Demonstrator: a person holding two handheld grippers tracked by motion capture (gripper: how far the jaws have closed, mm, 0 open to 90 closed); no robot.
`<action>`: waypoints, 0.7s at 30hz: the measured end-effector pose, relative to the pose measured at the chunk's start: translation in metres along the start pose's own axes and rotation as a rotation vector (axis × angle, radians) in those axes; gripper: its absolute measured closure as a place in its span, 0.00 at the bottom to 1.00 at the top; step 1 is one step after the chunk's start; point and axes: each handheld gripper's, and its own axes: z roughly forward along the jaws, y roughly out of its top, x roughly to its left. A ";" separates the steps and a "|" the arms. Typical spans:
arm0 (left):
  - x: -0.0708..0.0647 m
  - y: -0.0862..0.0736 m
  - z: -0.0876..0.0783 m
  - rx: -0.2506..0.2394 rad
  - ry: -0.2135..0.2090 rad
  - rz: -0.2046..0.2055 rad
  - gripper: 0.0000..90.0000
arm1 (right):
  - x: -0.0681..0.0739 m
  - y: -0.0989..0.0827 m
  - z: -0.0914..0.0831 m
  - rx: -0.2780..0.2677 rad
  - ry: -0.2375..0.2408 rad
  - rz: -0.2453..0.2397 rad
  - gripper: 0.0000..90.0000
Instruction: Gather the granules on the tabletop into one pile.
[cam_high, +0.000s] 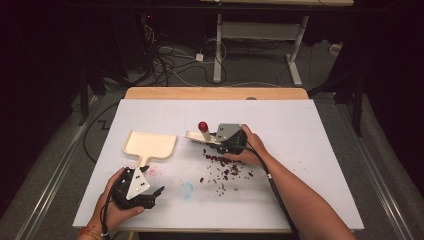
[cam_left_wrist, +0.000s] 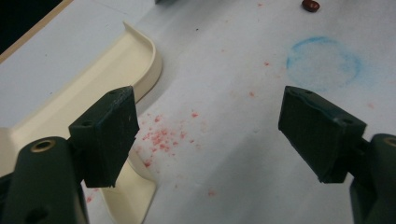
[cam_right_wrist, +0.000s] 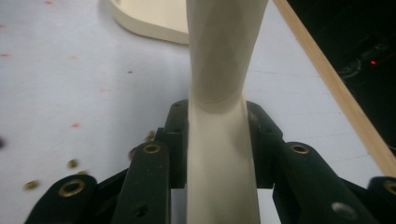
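Note:
A cream dustpan (cam_high: 150, 144) lies flat on the white table (cam_high: 310, 150), left of centre, with its handle pointing toward me. My left gripper (cam_high: 154, 193) hovers just by that handle, jaws wide open and holding nothing. In the left gripper view, the left gripper (cam_left_wrist: 208, 135) has the dustpan handle (cam_left_wrist: 116, 79) under one jaw. My right gripper (cam_high: 222, 141) is shut on a cream tool (cam_high: 196, 136) with a red knob (cam_high: 203, 125). The tool's handle (cam_right_wrist: 219, 140) is clamped between the jaws. Several dark red beans (cam_high: 222, 167) lie scattered beside the right hand.
A faint blue ring stain (cam_high: 186, 190) and red crumbs (cam_left_wrist: 161, 137) mark the tabletop near the left gripper. One bean (cam_left_wrist: 310, 5) lies beyond the ring. The table's wooden far edge (cam_high: 215, 93) borders a dark floor with cables and a desk frame (cam_high: 260, 45).

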 end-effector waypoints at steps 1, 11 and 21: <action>0.000 0.000 0.000 -0.001 0.002 -0.001 0.21 | 0.002 -0.002 -0.003 -0.006 0.024 -0.001 0.74; -0.002 0.002 -0.001 0.006 0.007 0.011 0.20 | 0.022 -0.018 -0.045 -0.046 0.155 -0.078 0.74; 0.000 0.002 -0.002 0.000 0.011 -0.005 0.21 | 0.031 -0.027 -0.068 -0.062 0.131 -0.073 0.75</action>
